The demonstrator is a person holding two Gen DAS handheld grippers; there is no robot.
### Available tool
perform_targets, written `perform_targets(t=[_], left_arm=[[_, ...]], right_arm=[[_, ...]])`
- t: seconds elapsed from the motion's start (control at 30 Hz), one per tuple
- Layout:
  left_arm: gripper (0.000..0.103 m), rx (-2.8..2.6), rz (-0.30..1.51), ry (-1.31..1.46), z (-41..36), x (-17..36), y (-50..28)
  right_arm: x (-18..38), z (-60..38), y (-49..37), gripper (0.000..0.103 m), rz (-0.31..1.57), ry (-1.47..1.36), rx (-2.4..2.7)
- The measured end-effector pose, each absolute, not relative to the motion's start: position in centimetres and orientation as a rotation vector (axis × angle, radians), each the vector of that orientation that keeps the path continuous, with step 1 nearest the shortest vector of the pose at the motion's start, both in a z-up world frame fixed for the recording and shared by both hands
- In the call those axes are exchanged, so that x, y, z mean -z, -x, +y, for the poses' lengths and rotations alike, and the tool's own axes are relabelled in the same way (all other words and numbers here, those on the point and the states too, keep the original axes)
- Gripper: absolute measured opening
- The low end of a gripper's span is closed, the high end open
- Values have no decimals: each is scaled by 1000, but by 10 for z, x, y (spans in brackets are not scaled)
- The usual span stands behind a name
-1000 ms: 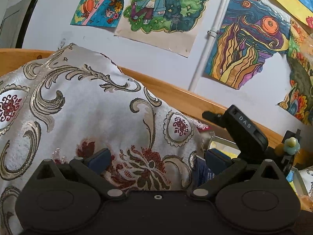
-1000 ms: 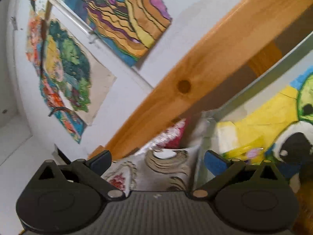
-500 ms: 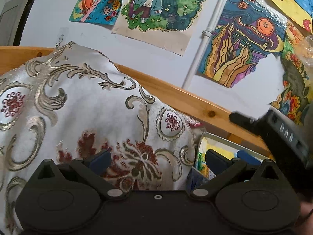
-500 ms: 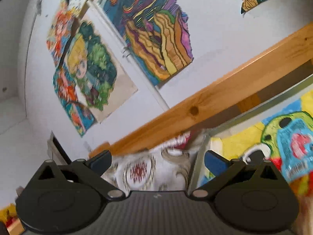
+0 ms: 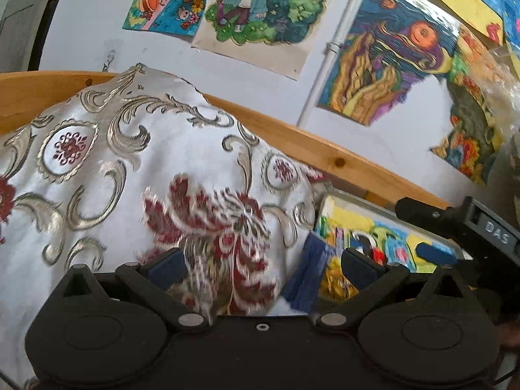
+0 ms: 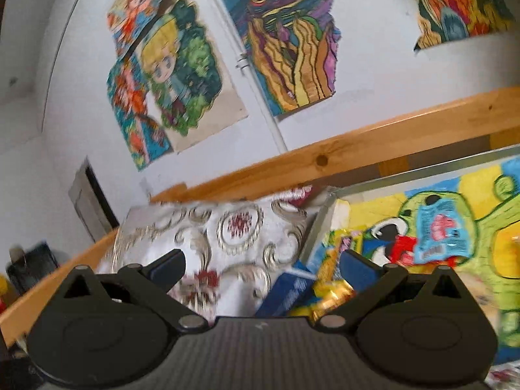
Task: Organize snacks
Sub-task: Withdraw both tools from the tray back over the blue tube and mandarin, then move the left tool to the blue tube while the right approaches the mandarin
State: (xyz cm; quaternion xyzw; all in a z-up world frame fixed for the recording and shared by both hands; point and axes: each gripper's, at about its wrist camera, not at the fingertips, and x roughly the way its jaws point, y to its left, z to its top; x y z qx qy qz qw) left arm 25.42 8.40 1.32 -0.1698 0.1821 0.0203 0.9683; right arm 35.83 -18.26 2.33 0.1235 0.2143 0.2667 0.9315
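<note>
My left gripper (image 5: 263,268) is open with nothing between its fingers, close to a patterned cushion (image 5: 146,169). A dark blue snack box (image 5: 307,273) leans at the cushion's right edge. My right gripper (image 6: 263,266) is also open and empty; its black body (image 5: 471,227) shows at the right of the left wrist view. Just ahead of it lie the blue box (image 6: 289,287) and a yellow packet (image 6: 331,295). A light blue packet (image 6: 438,235) and a red one (image 6: 403,247) rest on a framed painting (image 6: 487,201).
A wooden rail (image 5: 325,152) runs behind the cushion and the metal-framed painting (image 5: 331,201). Colourful drawings (image 5: 260,9) hang on the white wall above. A crinkled clear bag (image 5: 503,97) hangs at the far right. Dark objects (image 6: 29,269) sit at the left beyond the rail.
Both views have swung. The right wrist view levelled out and dropped, so the snacks and cushion now show. In the left view the right gripper slid rightward and lower.
</note>
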Motion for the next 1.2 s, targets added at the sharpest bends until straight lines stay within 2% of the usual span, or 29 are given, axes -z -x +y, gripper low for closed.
perform_targets(t=[0.63,0.83,1.2], left_arm=[[102,10,484,198,51,-11,-144],[102,33,525,186,45,-6,-131],[102,123,635,112,21,9,-128]], right_arm=[[-27,-219,-205,103,635,44,-418],[-13,-236,-180,103,753,34,-380],[4,-253,-153,103,835,82,-281]])
